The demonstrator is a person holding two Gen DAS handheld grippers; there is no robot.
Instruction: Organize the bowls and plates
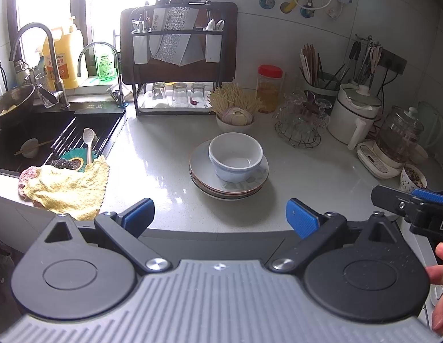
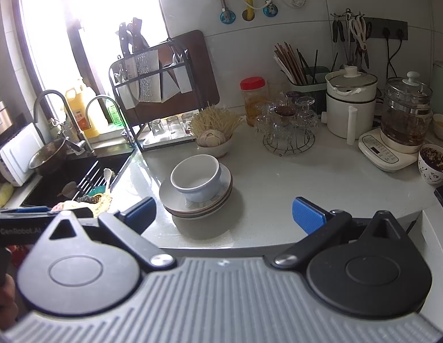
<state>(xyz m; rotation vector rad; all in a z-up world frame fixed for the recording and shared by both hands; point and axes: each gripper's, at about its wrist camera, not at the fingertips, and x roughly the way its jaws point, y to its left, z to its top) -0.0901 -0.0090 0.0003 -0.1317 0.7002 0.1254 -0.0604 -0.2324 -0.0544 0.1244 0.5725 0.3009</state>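
The bowl (image 1: 235,157) sits upright on top of a short stack of plates (image 1: 230,183) near the middle of the table (image 1: 164,148), and that perch is the likeliest source of trouble; a grip taken on one side of the rim could tip the bowl or drag the top plate with it, and the glazed surfaces look slick, so a pinch on the thin wall may slip; the plates appear slightly offset from one another, so a nudge could shift the whole stack; the glass cups on the wire rack (image 1: 298,125) and the small bowl of garlic (image 1: 235,120) stand close behind, within reach of a careless sweep.

The left tool (image 1: 220,217) is spread wide, its blue pads well apart, gripping nothing and touching nothing, short of the stack at the near edge of the table; the right tool (image 2: 225,214) is likewise wide open and empty, hovering near the table's front edge with the stack just ahead and to its left.
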